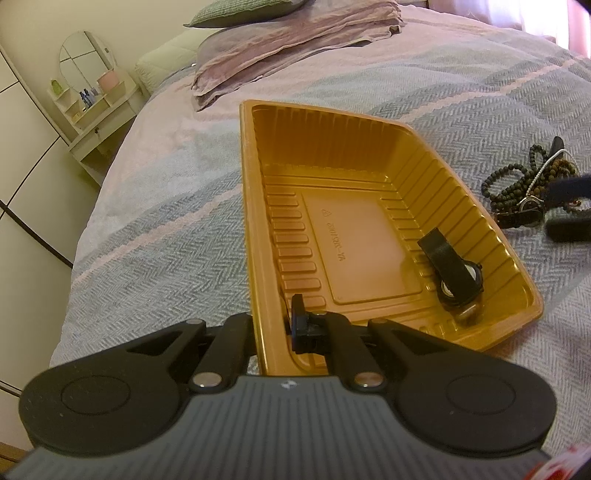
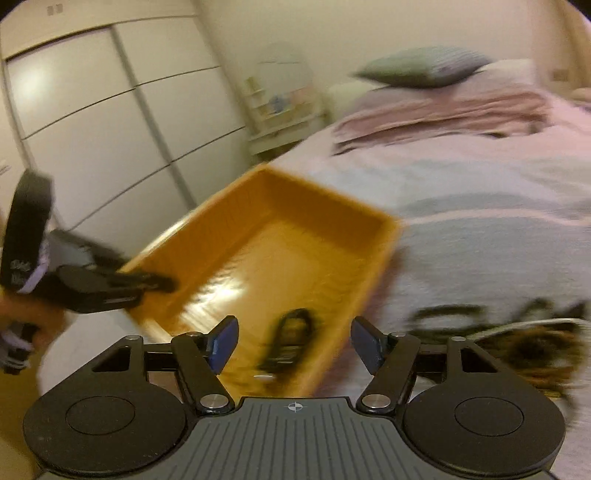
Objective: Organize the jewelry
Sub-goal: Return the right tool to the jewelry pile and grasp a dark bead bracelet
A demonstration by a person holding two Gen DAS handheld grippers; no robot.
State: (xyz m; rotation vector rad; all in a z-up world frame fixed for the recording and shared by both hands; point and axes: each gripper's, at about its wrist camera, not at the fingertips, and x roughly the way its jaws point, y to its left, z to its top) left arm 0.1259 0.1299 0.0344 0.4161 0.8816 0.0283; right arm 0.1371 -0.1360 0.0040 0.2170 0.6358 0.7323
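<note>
An orange plastic tray (image 1: 243, 177) lies on the bed. My left gripper (image 1: 273, 328) is shut on the tray's near left wall, one finger outside it and one inside. A black watch (image 1: 452, 275) lies in the tray's right near corner. To the right of the tray lies a pile of bead necklaces and another watch (image 1: 524, 184). In the blurred right wrist view, my right gripper (image 2: 294, 338) is open, with nothing between its blue pads (image 2: 223, 343). It hangs over the tray's (image 2: 332, 199) near corner and the watch (image 2: 288, 354). The left gripper (image 2: 162, 282) grips the tray's left rim, and the bead pile (image 2: 517, 343) lies at the right.
A folded pink sheet (image 1: 280, 48) and a grey-green pillow (image 1: 243, 11) lie at the head of the bed. A white dresser with a mirror (image 1: 92, 99) and a white wardrobe (image 2: 110, 129) stand to the left. A person's hand (image 2: 22, 321) holds the left gripper.
</note>
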